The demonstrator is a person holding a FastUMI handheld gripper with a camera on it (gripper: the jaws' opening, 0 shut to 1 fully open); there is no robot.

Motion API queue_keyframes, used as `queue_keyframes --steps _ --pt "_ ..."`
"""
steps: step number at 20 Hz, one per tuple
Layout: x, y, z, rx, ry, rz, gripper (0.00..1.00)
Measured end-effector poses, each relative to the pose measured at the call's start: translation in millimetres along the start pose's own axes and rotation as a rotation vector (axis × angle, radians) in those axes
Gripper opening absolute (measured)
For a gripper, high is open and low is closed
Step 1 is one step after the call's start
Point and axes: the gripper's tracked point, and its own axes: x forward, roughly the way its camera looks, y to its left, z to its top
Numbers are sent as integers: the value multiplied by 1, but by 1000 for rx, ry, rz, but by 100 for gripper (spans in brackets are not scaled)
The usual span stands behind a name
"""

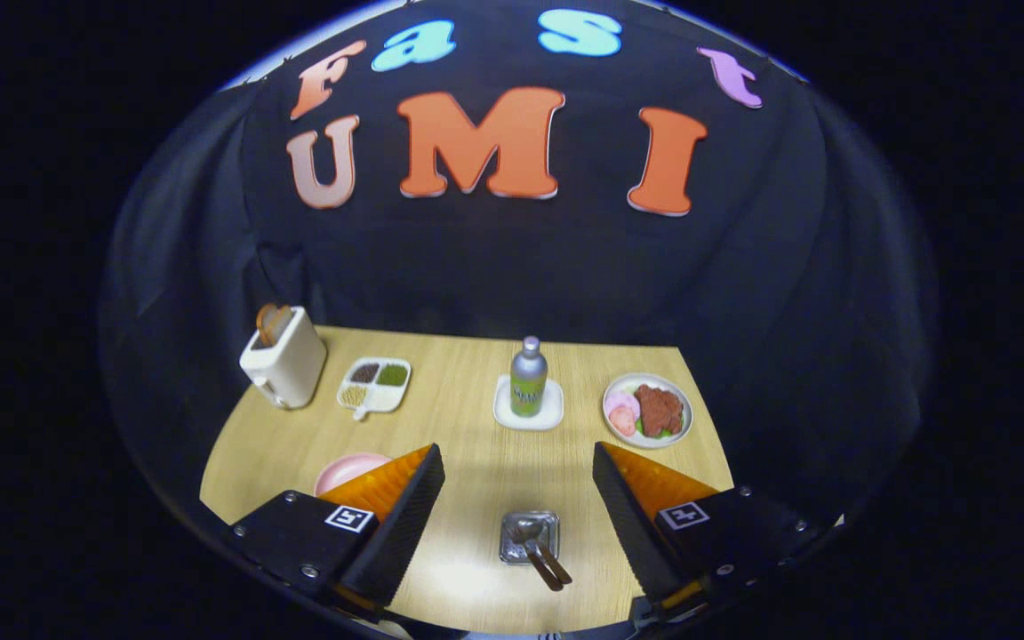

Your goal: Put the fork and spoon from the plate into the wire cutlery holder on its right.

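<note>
Two handles lean out of the wire cutlery holder [529,536] side by side, slanting toward the lower right, and they sit almost dead centre between the fingers of the gripper [518,516]. The gripper is spread wide and has hold of nothing — both fingers stand well apart from the holder, one on either side.

The two utensils [540,553] in the holder look like the fork and spoon, heads down in the basket, though they are too small to tell which is which. Judged from that, both pieces are already where the task wants them.

The pink plate [348,469] lies to the left, just behind the left finger, which hides most of it; the part that shows carries no cutlery. So the holder is indeed on the plate's right, and the gripper is centred on the holder rather than the plate.

Further out on the bench [459,391] stand a toaster [284,365], a divided dish [375,385], a bottle [528,377] on a white coaster — and a plate of food [647,410] to the right.
</note>
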Motion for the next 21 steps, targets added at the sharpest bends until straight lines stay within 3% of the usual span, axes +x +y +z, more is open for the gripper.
queue_keyframes --steps 5,9,12,21 --pt "-62 -17 49 28 -260 -53 100" --pt "-93 -29 45 5 -380 -150 100" --pt "-106 -24 40 -40 -450 -166 100" --pt "-66 -6 6 40 -393 -124 100"
